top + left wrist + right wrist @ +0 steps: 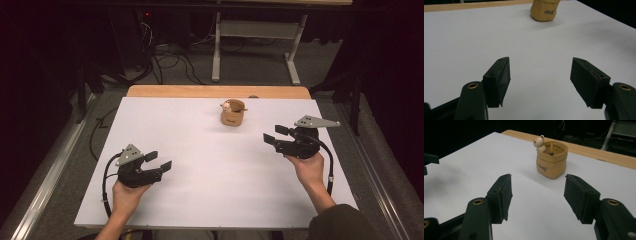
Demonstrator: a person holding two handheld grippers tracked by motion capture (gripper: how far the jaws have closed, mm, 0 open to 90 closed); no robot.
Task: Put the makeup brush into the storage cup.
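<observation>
The white tabletop (210, 165) is the biggest thing here, its wooden edge showing along the far side. The person's left gripper (159, 161) sits near the front left corner, jaws spread wide with nothing between them. The right gripper (275, 135) hovers at the right side, its jaws likewise released and bare. Toward the far edge, a little right of centre and well apart from both grippers, stands a small tan pouch-shaped pot (233, 114), upright. A tiny white bear figure (539, 143) perches on its rim.
</observation>
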